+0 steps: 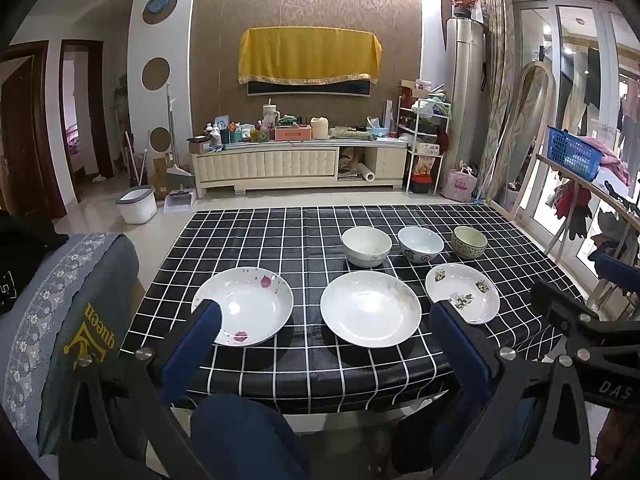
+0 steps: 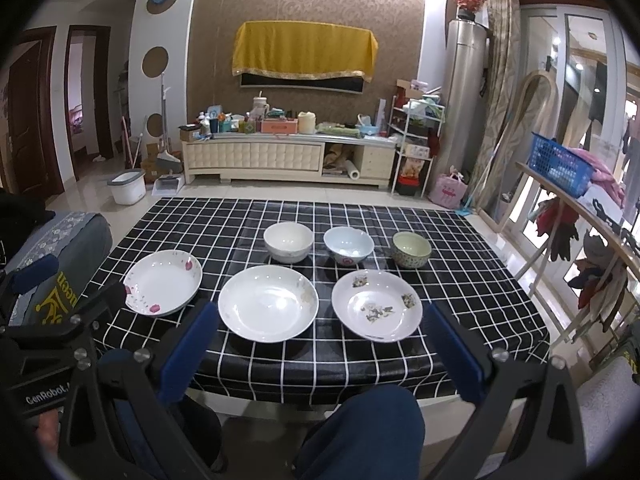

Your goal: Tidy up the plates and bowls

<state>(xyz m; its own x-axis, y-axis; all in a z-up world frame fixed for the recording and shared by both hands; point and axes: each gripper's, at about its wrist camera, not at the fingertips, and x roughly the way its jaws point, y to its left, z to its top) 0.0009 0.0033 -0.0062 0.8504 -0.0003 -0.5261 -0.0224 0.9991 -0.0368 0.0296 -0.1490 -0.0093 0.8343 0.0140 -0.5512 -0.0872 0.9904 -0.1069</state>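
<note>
Low table [image 2: 280, 376] under a black, white-gridded cloth carries all the crockery. Front row, three white plates: rose-print plate [image 2: 164, 282] at left, plain plate [image 2: 268, 302] in the middle, plate with grey-green motifs [image 2: 376, 304] at right, each apart from its neighbour. Back row, three bowls: white bowl [image 2: 288, 242], pale blue bowl [image 2: 349, 246], green patterned bowl [image 2: 411, 249]. Left gripper [image 1: 324, 344] and right gripper [image 2: 320, 340] both hang short of the near table edge, blue-padded jaws spread wide, nothing between them. Person's knees show below.
</note>
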